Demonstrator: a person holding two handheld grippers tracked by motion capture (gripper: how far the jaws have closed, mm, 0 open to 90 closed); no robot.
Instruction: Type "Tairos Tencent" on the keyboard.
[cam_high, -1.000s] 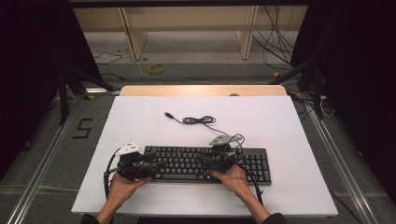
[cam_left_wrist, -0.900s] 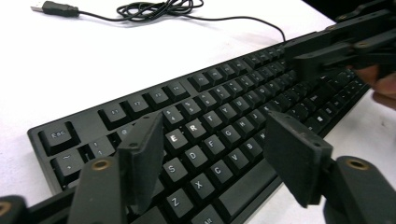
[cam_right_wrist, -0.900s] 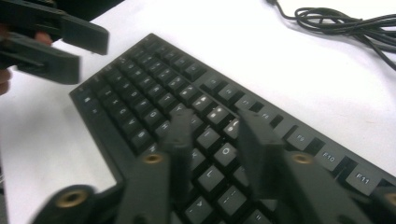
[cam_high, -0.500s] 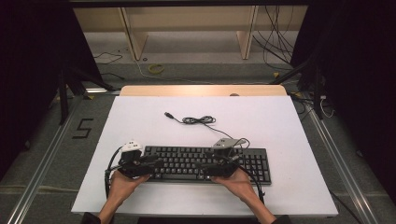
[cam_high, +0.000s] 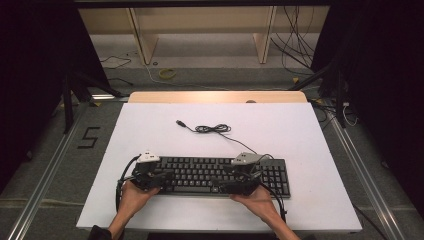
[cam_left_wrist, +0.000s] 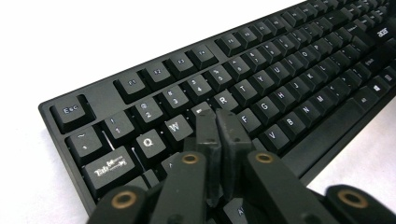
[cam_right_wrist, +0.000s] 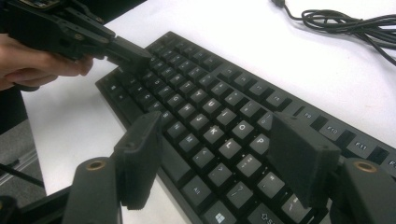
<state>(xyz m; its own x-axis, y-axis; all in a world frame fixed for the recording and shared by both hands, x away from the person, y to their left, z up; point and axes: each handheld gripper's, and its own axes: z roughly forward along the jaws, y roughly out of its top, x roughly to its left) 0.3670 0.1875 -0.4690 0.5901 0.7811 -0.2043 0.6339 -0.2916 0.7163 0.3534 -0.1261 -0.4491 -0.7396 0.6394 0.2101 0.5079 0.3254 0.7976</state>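
Over the left end of a black keyboard (cam_left_wrist: 261, 88), the left claw (cam_left_wrist: 217, 122) has just been closing and now stands with its two black pads pressed flat together, nothing between them, its tips poised at the letter keys near W, E and R. At the keyboard's other half, the right claw (cam_right_wrist: 219, 154) has just been opening and its jaws stand wide apart, gripping nothing, with the keys around O and P and the bottom row showing in the gap between the pads. From the right gripper view, the left claw (cam_right_wrist: 133, 56) appears farther off, held in a hand (cam_right_wrist: 32, 65) and pointing down at the far keys. From the high view, both hands come in from the near edge, the left hand (cam_high: 131, 197) and right hand (cam_high: 257, 200) each gripping a tool at the keyboard's front edge, left claw (cam_high: 167, 176) and right claw (cam_high: 226, 186) facing each other across the keys. Beyond them, the keyboard (cam_high: 220, 172) lies flat and square near the front of the white tabletop (cam_high: 300, 135), its thin black cable (cam_high: 212, 129) running back from the right rear corner to a loose coil and a plug lying mid-tabletop, well apart from both claws.
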